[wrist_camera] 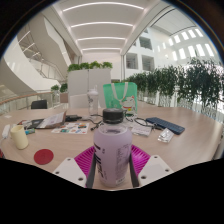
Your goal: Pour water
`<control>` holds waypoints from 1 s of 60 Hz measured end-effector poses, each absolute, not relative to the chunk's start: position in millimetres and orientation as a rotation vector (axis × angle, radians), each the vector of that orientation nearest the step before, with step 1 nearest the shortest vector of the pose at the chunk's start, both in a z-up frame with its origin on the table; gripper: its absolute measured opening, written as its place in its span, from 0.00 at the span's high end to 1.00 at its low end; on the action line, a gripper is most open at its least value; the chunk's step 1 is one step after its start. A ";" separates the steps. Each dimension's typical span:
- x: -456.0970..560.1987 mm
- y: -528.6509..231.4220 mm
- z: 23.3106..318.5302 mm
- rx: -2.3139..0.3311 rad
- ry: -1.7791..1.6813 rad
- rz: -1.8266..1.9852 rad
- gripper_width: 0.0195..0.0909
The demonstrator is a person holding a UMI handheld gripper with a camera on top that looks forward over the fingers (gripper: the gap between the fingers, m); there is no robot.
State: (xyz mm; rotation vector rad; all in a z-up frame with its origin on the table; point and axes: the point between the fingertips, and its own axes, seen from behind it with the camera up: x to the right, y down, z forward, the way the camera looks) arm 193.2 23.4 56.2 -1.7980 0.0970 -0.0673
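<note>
fingers (113, 160) clamp bottle (112, 148); open table (70, 140) ahead.

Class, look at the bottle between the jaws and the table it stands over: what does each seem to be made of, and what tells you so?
The bottle looks like translucent, glossy plastic: its body is pale and lets light through, under a dark, opaque cap, probably plastic too. The table has a smooth, light, matte top, perhaps laminate; the look leaves that open. The gripper has its jaws closed on the bottle's sides.
</note>
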 end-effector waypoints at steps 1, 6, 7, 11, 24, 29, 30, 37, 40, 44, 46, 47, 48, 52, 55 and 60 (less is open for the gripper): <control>191.8 24.0 55.7 -1.800 0.095 -0.064 0.55; 195.0 27.1 54.8 -1.829 0.125 -0.063 0.62; 195.0 27.3 54.5 -1.842 0.132 -0.063 0.64; 194.9 25.6 55.4 -1.898 0.171 -0.057 0.69; 153.0 49.3 179.9 -1.831 -0.010 -0.216 0.72; 108.6 62.5 227.8 -1.783 -0.191 -0.361 0.72; 97.7 65.2 235.1 -1.771 -0.236 -0.396 0.72; 16.2 78.9 261.9 -1.681 -0.574 -0.649 0.72; -22.4 91.7 248.0 -1.616 -0.746 -0.805 0.72; -67.9 100.0 222.2 -1.518 -1.026 -1.019 0.72; -79.2 86.7 216.5 -1.476 -1.180 -1.093 0.72; -90.3 90.0 206.8 -1.453 -1.245 -1.131 0.72; -94.4 101.3 194.5 -1.432 -1.312 -1.142 0.72; -113.8 107.4 165.7 -1.312 -1.555 -1.310 0.72; -119.3 105.4 155.0 -1.210 -1.698 -1.474 0.72; -130.7 109.9 133.4 -1.029 -1.937 -1.610 0.72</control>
